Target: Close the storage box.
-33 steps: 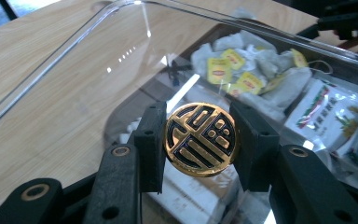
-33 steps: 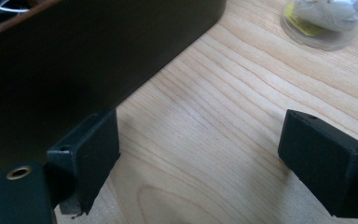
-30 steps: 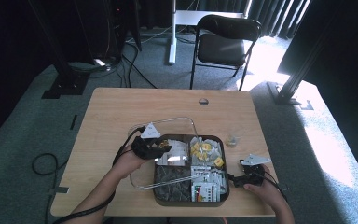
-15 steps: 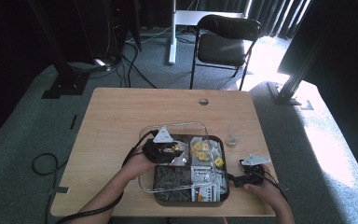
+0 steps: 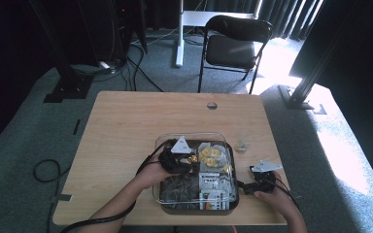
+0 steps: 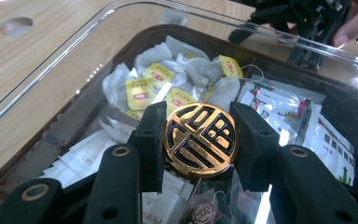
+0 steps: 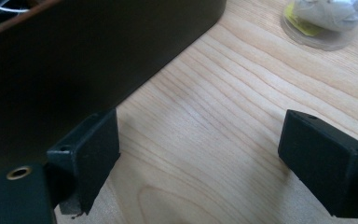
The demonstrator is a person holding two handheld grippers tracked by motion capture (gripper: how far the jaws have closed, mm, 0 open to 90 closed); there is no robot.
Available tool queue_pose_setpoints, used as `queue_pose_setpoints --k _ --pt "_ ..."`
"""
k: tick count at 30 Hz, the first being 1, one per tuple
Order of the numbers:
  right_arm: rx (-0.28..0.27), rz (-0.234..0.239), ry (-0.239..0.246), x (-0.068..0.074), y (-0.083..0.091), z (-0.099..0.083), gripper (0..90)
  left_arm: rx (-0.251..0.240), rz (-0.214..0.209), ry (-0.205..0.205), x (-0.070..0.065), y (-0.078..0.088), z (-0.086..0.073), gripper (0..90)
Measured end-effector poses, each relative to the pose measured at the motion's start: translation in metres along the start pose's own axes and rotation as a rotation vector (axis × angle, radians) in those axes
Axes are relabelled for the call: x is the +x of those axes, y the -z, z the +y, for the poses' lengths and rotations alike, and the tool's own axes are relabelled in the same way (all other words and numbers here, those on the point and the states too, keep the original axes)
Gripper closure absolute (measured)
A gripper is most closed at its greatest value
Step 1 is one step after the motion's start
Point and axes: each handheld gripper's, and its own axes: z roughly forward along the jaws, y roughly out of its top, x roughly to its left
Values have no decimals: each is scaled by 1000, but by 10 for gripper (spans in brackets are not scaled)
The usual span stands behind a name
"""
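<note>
A dark box (image 5: pixel 199 209) of tea bags sits near the table's front edge. My left gripper (image 5: pixel 189 160) is shut on the round black-and-gold knob (image 6: pixel 199 140) of the box's clear lid (image 5: pixel 184 137), which hangs over the box, offset to the back left. Through the lid (image 6: pixel 74 56) I see yellow-tagged tea bags (image 6: pixel 158 79) and white packets (image 6: pixel 303 112). My right gripper (image 5: pixel 245 184) rests on the table against the box's right wall (image 7: pixel 74 56). It (image 7: pixel 203 140) stands open over bare wood.
A small clear cup (image 5: pixel 243 144) holding a tea bag (image 7: pixel 328 18) stands on the table just right of the box. A round cable hole (image 5: pixel 212 105) lies at the table's far edge. A black chair (image 5: pixel 233 48) stands beyond the table.
My left gripper has carried the clear lid to the right, further over the box. The right gripper has stayed in place.
</note>
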Motion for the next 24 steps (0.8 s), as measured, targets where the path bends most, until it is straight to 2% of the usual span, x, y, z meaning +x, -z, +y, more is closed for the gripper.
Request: queue_pose_setpoints --k 10,24 --pt "1 0 -1 0 0 0 120 18 -30 -13 -5 -13 -2 591" --pt "1 1 -2 0 0 0 120 46 -42 -7 -8 -31 -6 590"
